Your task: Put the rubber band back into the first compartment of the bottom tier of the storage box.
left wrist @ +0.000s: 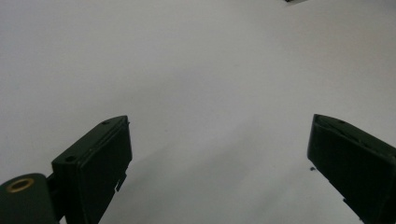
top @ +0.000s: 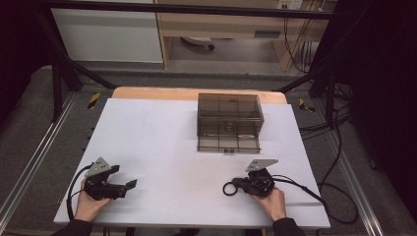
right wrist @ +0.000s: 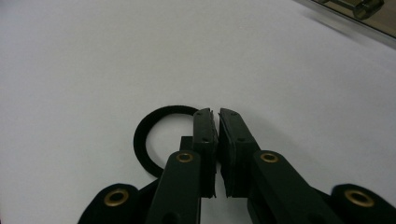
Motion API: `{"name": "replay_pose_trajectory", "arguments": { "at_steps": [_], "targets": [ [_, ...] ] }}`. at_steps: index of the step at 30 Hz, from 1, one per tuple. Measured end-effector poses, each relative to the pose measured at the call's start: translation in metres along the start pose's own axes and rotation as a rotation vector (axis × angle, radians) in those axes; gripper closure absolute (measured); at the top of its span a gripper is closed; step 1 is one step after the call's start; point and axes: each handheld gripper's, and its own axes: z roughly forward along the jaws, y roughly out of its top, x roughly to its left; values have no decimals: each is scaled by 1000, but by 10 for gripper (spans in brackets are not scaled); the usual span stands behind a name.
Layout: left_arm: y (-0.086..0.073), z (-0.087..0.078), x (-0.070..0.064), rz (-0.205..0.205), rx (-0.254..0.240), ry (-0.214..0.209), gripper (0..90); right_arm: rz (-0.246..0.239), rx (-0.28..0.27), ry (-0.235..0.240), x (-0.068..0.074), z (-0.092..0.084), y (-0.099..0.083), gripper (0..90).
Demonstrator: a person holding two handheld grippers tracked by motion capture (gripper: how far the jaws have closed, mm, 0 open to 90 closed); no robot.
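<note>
A thin black ring (top: 229, 188) lies flat on the white table top (top: 162, 142) near the front edge. My right gripper (top: 239, 184) rests on the table just right of it, held by a hand. In the right gripper view the jaws of my right gripper (right wrist: 215, 112) stand shut with a hairline gap, and the ring (right wrist: 142, 140) sits at their left, its right side hidden behind the left jaw. My left gripper (top: 131, 185) lies at the front left, jaws wide apart. The left gripper view shows that gripper (left wrist: 219, 122) open over bare white surface.
A smoky see-through compartment box (top: 229, 120) stands at the back middle of the table, and its lower edge (right wrist: 364, 9) shows in the right gripper view. Black cables (top: 314, 194) trail off the right side. A dark frame surrounds the table.
</note>
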Motion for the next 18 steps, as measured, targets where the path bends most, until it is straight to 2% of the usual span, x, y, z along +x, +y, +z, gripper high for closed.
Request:
{"name": "replay_pose_trajectory", "arguments": {
  "at_steps": [18],
  "targets": [
    [0,0,0,-2,-5,0,60,-1,-34,10,0,-8,3,875]
  ]
}}
